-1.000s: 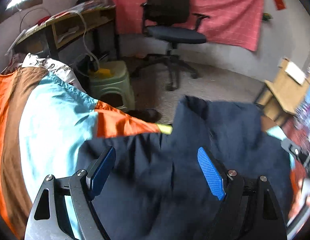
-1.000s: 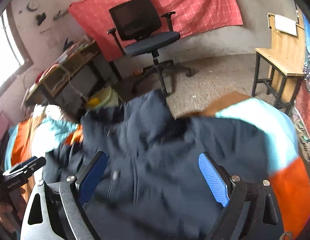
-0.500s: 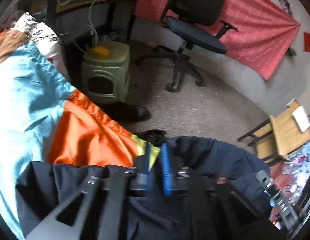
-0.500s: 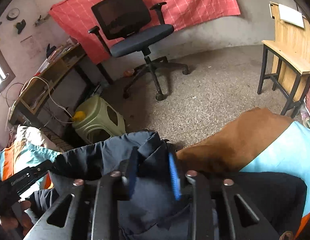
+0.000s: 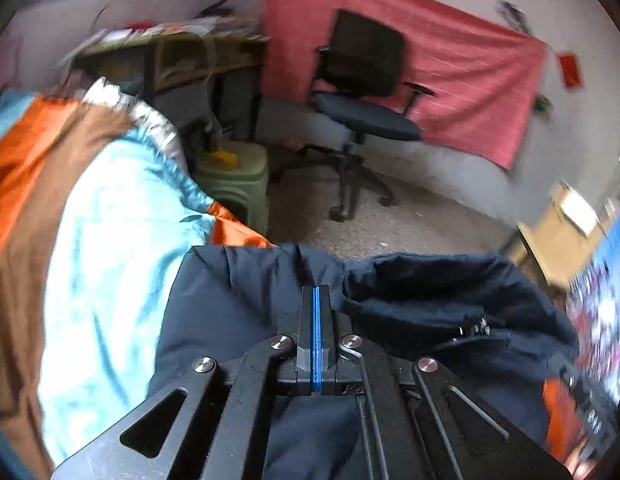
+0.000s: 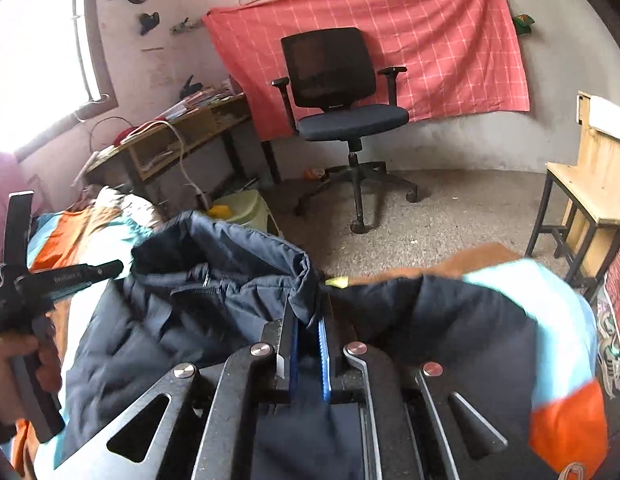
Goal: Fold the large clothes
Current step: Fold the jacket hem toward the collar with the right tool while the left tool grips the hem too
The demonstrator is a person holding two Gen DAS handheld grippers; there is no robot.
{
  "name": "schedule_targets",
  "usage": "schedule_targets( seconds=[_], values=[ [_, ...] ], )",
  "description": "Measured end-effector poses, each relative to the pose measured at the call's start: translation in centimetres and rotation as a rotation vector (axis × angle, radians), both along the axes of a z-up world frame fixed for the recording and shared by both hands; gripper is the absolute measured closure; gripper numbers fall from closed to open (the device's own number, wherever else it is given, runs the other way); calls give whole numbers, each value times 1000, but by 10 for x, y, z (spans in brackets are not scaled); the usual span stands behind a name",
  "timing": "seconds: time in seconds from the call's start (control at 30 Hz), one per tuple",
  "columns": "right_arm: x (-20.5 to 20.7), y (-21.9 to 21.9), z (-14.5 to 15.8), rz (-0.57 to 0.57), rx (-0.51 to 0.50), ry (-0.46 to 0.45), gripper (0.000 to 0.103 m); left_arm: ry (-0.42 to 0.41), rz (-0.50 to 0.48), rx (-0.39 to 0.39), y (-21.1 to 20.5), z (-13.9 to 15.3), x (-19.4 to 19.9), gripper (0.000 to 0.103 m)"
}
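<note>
A dark navy padded jacket [image 5: 430, 292] [image 6: 189, 320] lies on a bed cover [image 5: 101, 240] [image 6: 550, 320] of orange, teal and brown. My left gripper [image 5: 316, 292] is shut, pinching the jacket's far edge, and the cloth puckers up to its tips. In the right wrist view the left gripper [image 6: 109, 268] shows at the left, held by a hand [image 6: 13, 360]. The jaws of my right gripper [image 6: 306, 308] are closing on another part of that edge, with a fold of jacket pressed between the blue pads [image 6: 324, 344]. The held edge is raised off the bed.
Beyond the bed's edge, on the gravelly floor, stand a black office chair [image 6: 334, 80] [image 5: 362, 92] and a green plastic stool [image 5: 237, 176] [image 6: 245, 206]. A cluttered desk [image 6: 181, 128] is at the left, a wooden chair [image 6: 590, 184] at the right.
Both grippers were open over the jacket, then shut on its far edge. That edge has since come up and back toward me.
</note>
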State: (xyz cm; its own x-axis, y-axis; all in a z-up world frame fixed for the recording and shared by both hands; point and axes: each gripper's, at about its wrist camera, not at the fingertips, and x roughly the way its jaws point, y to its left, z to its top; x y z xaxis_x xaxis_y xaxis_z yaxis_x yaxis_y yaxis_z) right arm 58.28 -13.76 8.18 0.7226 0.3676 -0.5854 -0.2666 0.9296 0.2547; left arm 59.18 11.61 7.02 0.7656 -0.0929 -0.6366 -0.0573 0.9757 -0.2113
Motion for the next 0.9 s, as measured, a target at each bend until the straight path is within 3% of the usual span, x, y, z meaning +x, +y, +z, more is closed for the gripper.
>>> schedule_targets(
  seconds=[0.13,0.23,0.4,0.47,0.57,0.7,0.8,0.9],
  values=[
    [-44,-9,-8,-18,-6,-12,96,-46,-108,18,-13,8,-40,103],
    [-70,-14,-20,-44,-31,-16,96,-106,-160,-67,-10,18,-65,103],
    [-84,-19,-43,-85,-65,22,96,-153,-283,-52,-25,29,-68,103],
    [-82,-16,-50,-92,-82,22,96,-109,-389,-68,-43,23,-53,103],
    [-74,-11,-57,-93,-111,19,96,-23,-485,10,-80,-2,-25,103],
    [-67,-13,-64,-81,-122,30,96,173,-499,100,-108,-55,8,103],
    [-66,-14,-67,-31,-112,43,96,184,-479,92,-106,-72,16,103],
    [-74,-10,-63,-43,-174,13,91,182,-467,78,-105,-85,22,103]
  ],
)
